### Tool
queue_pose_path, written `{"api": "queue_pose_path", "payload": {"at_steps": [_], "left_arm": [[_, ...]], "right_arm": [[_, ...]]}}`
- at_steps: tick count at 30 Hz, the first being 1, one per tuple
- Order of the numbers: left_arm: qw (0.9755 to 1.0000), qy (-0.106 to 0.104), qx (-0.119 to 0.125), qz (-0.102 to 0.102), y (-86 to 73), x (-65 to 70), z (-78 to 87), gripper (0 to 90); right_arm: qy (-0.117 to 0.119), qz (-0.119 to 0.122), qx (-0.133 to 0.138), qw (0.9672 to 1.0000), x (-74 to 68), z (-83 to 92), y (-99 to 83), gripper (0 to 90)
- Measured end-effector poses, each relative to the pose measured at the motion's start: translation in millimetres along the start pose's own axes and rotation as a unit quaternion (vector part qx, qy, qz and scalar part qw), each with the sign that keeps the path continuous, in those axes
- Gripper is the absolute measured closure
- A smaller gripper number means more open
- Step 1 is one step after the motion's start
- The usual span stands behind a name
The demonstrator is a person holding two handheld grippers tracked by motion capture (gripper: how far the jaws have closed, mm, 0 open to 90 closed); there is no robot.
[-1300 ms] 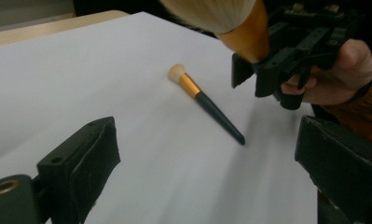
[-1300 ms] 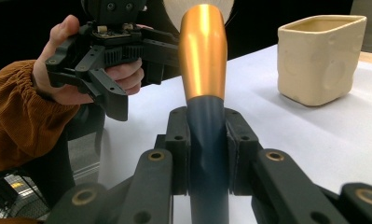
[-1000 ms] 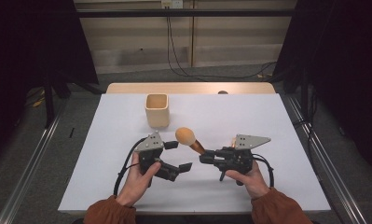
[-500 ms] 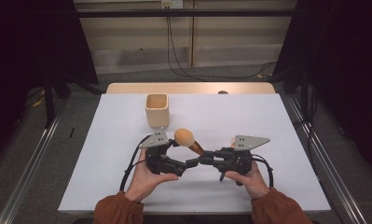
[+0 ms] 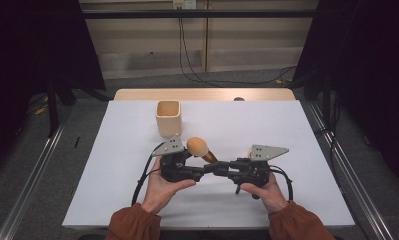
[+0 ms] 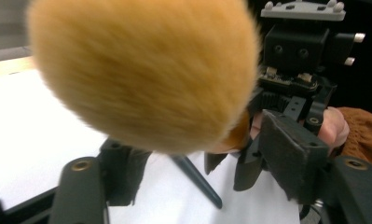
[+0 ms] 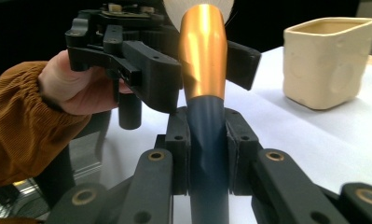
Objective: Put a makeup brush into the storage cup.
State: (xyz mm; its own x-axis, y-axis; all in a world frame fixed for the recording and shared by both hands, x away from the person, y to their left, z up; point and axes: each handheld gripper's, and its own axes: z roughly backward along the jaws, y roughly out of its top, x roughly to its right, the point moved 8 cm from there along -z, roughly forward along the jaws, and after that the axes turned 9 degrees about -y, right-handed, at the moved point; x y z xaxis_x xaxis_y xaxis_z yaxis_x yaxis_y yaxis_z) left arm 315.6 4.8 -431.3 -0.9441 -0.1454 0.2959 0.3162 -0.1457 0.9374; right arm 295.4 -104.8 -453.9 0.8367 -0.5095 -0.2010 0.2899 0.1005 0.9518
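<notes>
Brush head (image 6: 141, 74) blurred, cut off by the top edge; handle tip hidden between right claw (image 7: 207, 140) jaws.

Cream square cup (image 5: 168, 117), white table (image 5: 297, 130)

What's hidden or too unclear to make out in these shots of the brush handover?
- Left gripper pads on the brush: contact hidden by the ferrule, right gripper view.
- Brush handle: left gripper view, hidden behind blurred bristles.
- Cup inside: too small, high view.
</notes>
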Motion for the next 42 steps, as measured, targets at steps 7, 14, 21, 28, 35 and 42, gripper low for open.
{"api": "queue_pose_path", "payload": {"at_steps": [7, 14, 21, 28, 35, 42], "left_arm": [[0.9997, -0.013, 0.018, 0.002, 4.5, 2.0, -0.6, 52.5], [0.9986, -0.030, 0.033, 0.026, 7.0, 2.8, -0.8, 59.1], [0.9991, -0.029, 0.024, 0.021, 7.3, 4.1, -0.4, 61.1], [0.9995, -0.026, 0.014, 0.014, 7.9, 6.6, -1.5, 62.9], [0.9998, -0.018, 0.004, 0.004, 9.7, 9.0, -3.4, 63.7], [0.9999, -0.013, 0.000, 0.001, 10.8, 10.2, -5.1, 64.3]], "right_arm": [[0.001, 0.000, 0.002, 1.0000, -0.4, -1.0, -0.8, 75.4], [0.000, 0.002, 0.004, 1.0000, -0.6, -0.4, -0.3, 75.3], [-0.001, 0.003, 0.001, 1.0000, -0.8, -1.7, -1.5, 74.7], [-0.006, 0.004, -0.003, 1.0000, 0.0, -2.6, -2.3, 73.4], [-0.011, 0.005, -0.005, 0.9999, 1.1, -2.0, -2.4, 72.1], [-0.016, 0.005, -0.007, 0.9998, 2.4, -1.7, -2.3, 70.1]]}}
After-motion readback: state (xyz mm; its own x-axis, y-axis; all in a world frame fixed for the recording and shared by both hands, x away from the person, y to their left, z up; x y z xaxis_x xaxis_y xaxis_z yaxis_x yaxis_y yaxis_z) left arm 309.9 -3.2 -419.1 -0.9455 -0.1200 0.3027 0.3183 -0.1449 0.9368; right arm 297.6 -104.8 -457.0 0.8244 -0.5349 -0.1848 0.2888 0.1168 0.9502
